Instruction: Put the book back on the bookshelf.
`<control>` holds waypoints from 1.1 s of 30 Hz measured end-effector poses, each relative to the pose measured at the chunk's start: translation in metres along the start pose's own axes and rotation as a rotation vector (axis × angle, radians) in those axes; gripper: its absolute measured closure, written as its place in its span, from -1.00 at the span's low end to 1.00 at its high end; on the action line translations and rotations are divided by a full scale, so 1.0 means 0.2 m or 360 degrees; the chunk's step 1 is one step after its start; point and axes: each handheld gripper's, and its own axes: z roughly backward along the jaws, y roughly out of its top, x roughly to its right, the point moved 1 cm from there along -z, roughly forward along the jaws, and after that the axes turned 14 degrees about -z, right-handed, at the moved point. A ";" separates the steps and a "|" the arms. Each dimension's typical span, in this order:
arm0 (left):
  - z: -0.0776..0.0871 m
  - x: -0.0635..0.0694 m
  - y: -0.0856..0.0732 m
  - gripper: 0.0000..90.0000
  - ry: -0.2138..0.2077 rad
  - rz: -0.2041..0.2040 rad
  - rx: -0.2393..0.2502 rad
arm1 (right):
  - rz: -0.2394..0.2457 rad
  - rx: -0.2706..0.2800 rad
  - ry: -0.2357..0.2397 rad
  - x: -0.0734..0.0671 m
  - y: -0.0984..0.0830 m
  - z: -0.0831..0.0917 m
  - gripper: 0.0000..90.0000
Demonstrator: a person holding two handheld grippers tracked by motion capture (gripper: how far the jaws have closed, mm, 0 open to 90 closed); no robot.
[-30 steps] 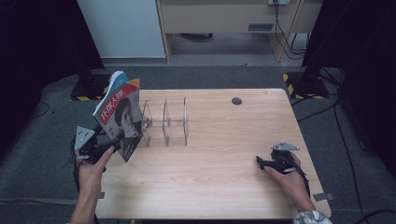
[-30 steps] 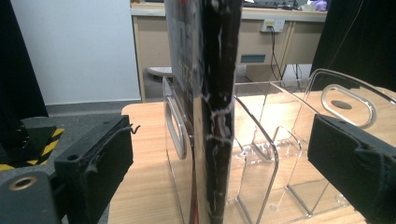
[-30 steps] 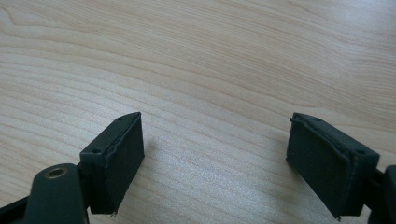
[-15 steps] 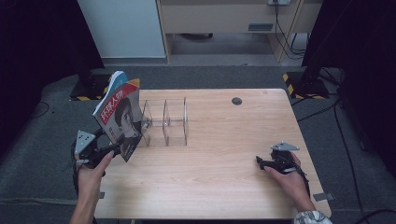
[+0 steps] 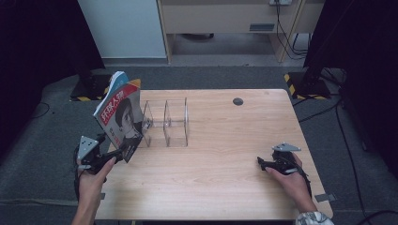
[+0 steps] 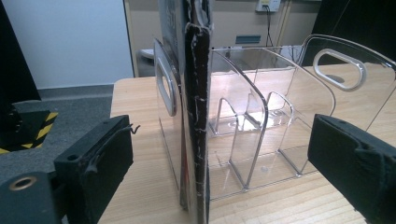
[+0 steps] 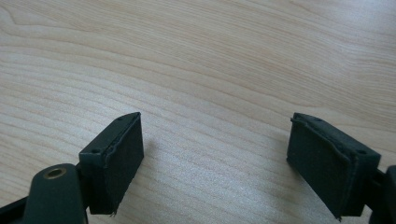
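Nothing has visibly moved since earlier. At left of the frame, the left gripper [image 5: 123, 154] is spreading its fingers around the upright magazine [image 5: 120, 115] beside the clear acrylic file rack [image 5: 166, 123]. At lower right, the right gripper [image 5: 261, 163] is resting open on the wooden table [image 5: 220, 140].

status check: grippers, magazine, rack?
Left gripper open, jaws either side of the magazine. Magazine upright at the clear rack, left end. Right gripper open over bare table. No obstruction seen.

Light wooden bench [image 5: 220, 183], bearing a clear acrylic rack [image 5: 170, 123], an upright magazine [image 5: 121, 119] and a dark round disc [image 5: 238, 101].
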 end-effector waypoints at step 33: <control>0.09 0.25 -0.07 -0.83 -0.0249 -0.0144 -0.0106 | 0.0001 -0.0002 0.0003 0.00 0.00 0.00 -0.60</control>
